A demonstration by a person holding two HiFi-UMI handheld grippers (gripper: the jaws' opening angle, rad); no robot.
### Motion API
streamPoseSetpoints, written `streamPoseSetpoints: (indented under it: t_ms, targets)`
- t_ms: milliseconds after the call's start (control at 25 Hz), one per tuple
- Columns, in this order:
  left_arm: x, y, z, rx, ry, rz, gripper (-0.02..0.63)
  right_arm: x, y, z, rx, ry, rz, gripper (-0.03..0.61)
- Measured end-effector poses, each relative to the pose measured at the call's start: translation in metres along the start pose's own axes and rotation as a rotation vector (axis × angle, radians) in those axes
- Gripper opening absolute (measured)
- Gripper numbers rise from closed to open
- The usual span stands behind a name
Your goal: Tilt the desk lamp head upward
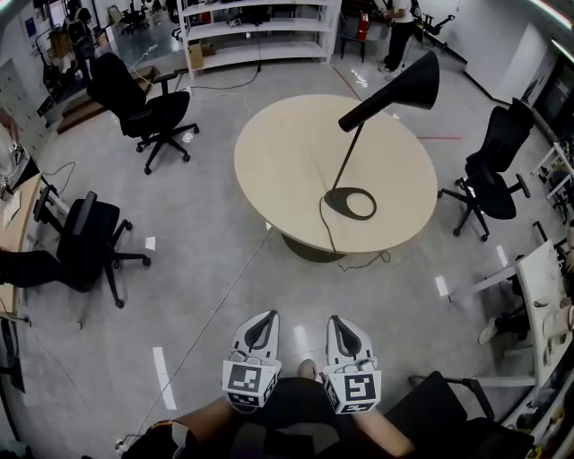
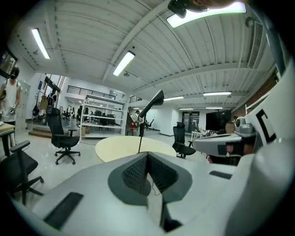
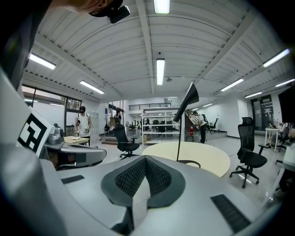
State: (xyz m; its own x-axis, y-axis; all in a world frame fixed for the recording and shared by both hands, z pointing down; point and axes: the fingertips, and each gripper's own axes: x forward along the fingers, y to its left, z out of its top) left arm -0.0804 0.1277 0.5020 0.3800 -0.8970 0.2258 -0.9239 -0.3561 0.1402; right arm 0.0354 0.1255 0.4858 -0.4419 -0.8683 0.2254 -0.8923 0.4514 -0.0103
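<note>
A black desk lamp stands on a round beige table (image 1: 296,152). Its ring base (image 1: 351,203) lies near the table's front right, and a thin stem slants up to the cone head (image 1: 396,88), which points down to the left. Both gripper views show the lamp head (image 2: 153,103) (image 3: 188,100) far ahead over the table (image 3: 203,156). My left gripper (image 1: 261,326) and right gripper (image 1: 346,330) hang side by side low in the head view, well short of the table. Both are shut with nothing between the jaws (image 2: 147,155) (image 3: 145,159).
The lamp's cable (image 1: 359,261) trails off the table's near edge to the floor. Black office chairs stand at the back left (image 1: 148,109), the left (image 1: 90,238) and the right (image 1: 493,170). White shelves (image 1: 260,27) and a person (image 1: 399,31) are at the back. Desks flank both sides (image 1: 543,296).
</note>
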Motion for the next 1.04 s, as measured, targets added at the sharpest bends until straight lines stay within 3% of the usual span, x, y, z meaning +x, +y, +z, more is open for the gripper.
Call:
streamPoseSetpoints:
  t_ms: [560, 1040]
  targets:
    - [0.001, 0.004, 0.015, 0.01, -0.036, 0.001, 0.044, 0.005, 0.005, 0.01, -0.01, -0.016, 0.018, 0.014]
    - [0.004, -0.004, 0.006, 0.005, -0.007, -0.005, 0.044, 0.004, -0.001, 0.002, 0.006, 0.002, 0.02, 0.014]
